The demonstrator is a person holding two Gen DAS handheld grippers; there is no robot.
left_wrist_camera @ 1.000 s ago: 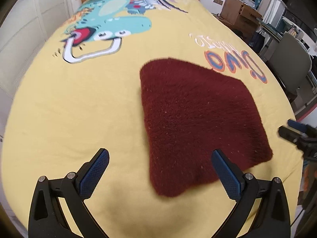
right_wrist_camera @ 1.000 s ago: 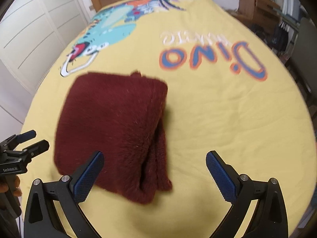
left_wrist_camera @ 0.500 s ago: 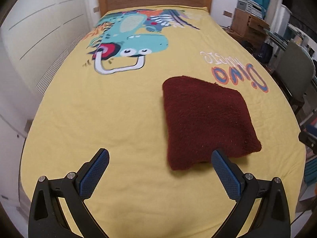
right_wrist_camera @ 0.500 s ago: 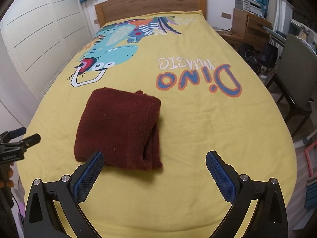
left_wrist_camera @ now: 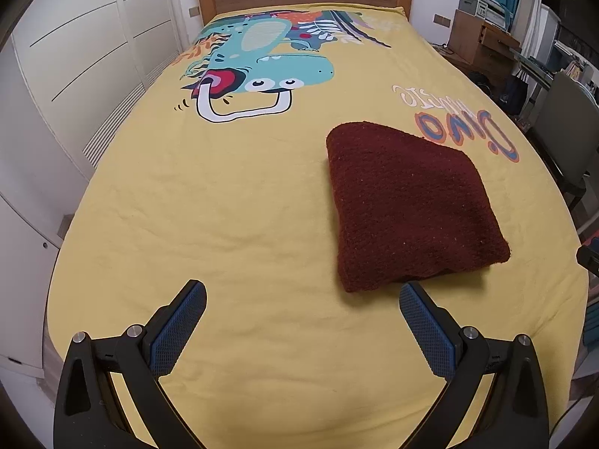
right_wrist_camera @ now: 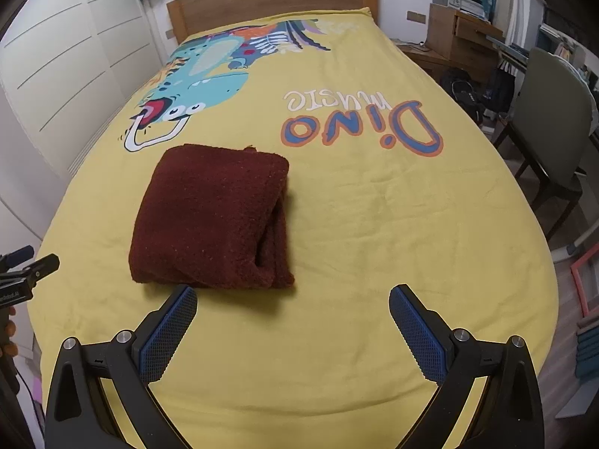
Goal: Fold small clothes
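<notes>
Fleece, dark red and folded into a thick square (left_wrist_camera: 410,205), lies on the yellow bedspread (left_wrist_camera: 224,205) near the foot of the bed. We hold our left gripper (left_wrist_camera: 302,301) wide open and empty, the fleece just beyond its right finger. Our right gripper (right_wrist_camera: 293,305) is equally spread, holding nothing, the fleece (right_wrist_camera: 213,217) just past its left finger.

Dark red garment (left_wrist_camera: 408,202), yellow dinosaur-print bedspread (left_wrist_camera: 232,202), blue-padded jaws
</notes>
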